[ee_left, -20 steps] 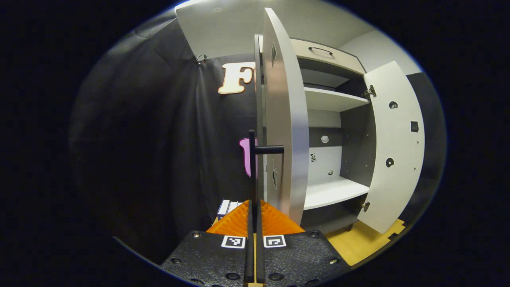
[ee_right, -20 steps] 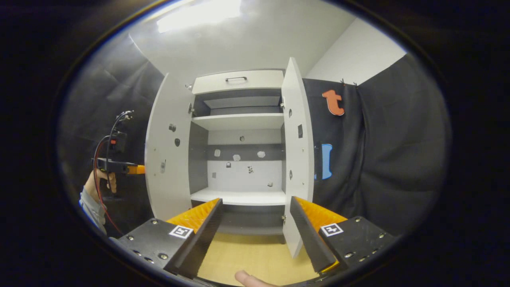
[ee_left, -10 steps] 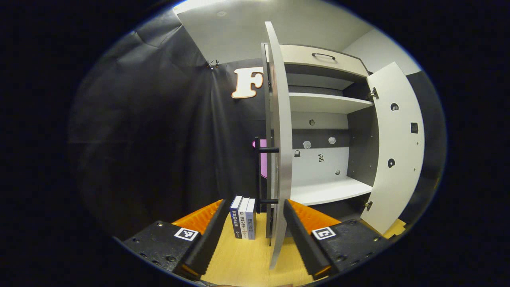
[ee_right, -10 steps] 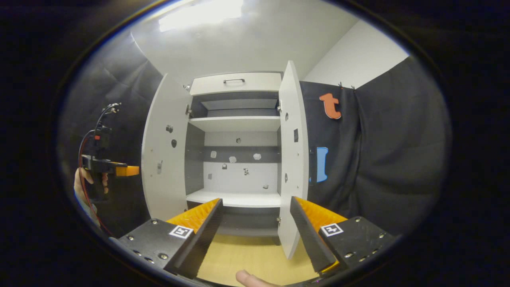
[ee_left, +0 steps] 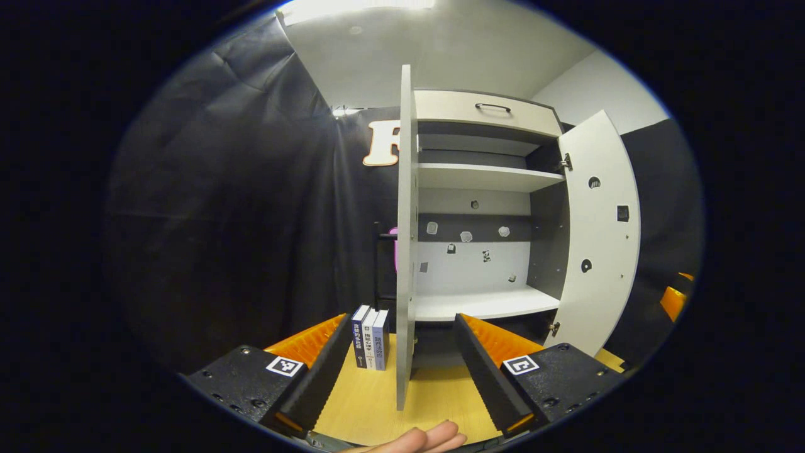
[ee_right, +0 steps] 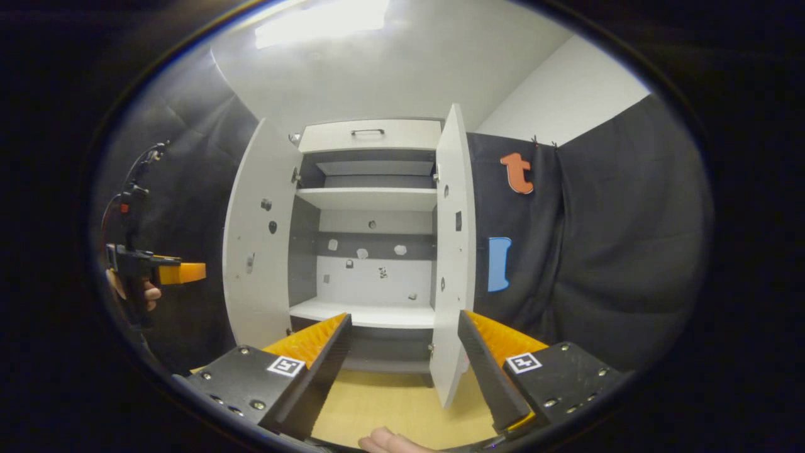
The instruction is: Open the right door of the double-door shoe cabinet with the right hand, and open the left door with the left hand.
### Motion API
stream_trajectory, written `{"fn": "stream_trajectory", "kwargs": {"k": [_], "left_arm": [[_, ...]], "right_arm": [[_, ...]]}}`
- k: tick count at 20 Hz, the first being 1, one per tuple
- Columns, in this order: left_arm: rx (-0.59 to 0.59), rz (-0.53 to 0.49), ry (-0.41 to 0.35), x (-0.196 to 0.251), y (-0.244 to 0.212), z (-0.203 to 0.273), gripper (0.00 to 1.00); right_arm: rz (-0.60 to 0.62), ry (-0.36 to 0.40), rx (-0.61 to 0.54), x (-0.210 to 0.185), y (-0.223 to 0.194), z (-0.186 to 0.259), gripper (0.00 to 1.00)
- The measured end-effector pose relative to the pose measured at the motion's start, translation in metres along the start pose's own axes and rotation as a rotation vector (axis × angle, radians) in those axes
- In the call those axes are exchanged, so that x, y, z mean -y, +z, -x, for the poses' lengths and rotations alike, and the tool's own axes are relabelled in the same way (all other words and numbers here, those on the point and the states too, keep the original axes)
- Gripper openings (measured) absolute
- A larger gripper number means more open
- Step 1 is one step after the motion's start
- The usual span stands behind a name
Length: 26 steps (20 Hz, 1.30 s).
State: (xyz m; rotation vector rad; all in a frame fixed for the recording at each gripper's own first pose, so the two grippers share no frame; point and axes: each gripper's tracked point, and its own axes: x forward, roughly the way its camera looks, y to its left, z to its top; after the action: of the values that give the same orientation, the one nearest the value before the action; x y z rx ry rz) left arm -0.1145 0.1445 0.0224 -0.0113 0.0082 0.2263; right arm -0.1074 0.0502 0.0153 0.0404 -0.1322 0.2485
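1. Since a second ago, the left gripper (ee_left: 399, 371) has let go of the left door's handle (ee_left: 378, 264) and backed off; its fingers now stand apart, holding nothing.
2. Right gripper (ee_right: 402, 368) unchanged, fingers spread and empty, back from the cabinet (ee_right: 371, 135).
3. Cabinet sits at 12 o'clock in both views: two doors, left door (ee_left: 405, 239) and right door (ee_left: 597, 233), both swung open.
4. Two shelves (ee_left: 484, 177) inside, one drawer (ee_left: 487, 110) on top.
5. Three books (ee_left: 370, 336) stand at 7 o'clock from the left door.
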Motion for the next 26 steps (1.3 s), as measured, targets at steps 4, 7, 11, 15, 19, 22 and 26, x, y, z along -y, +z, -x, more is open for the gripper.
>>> {"fn": "stream_trajectory", "kwargs": {"k": [4,7,11,15,19,22,26], "left_arm": [[0.006,0.004,-0.048,0.032,-0.008,0.025,0.99],[0.024,0.004,-0.036,0.041,-0.012,0.036,0.98],[0.023,-0.010,-0.039,0.059,-0.029,0.039,0.98],[0.006,-0.025,-0.039,0.070,-0.043,0.040,0.99],[0.019,-0.004,-0.051,0.072,-0.041,0.039,0.99],[0.045,-0.008,-0.049,0.066,-0.032,0.044,0.99],[0.085,-0.025,-0.043,0.064,-0.020,0.050,0.97]], "right_arm": [[-0.009,-0.007,-0.021,0.007,-0.002,0.005,1.00],[0.002,-0.020,-0.027,0.013,-0.005,0.009,1.00],[0.002,-0.026,-0.038,0.019,-0.011,0.013,1.00],[0.013,-0.032,-0.052,0.024,-0.020,0.015,1.00],[0.004,-0.024,-0.086,0.023,-0.032,0.013,0.98],[-0.014,-0.014,-0.102,0.023,-0.036,0.011,1.00],[-0.027,-0.011,-0.096,0.025,-0.036,0.012,1.00]]}}
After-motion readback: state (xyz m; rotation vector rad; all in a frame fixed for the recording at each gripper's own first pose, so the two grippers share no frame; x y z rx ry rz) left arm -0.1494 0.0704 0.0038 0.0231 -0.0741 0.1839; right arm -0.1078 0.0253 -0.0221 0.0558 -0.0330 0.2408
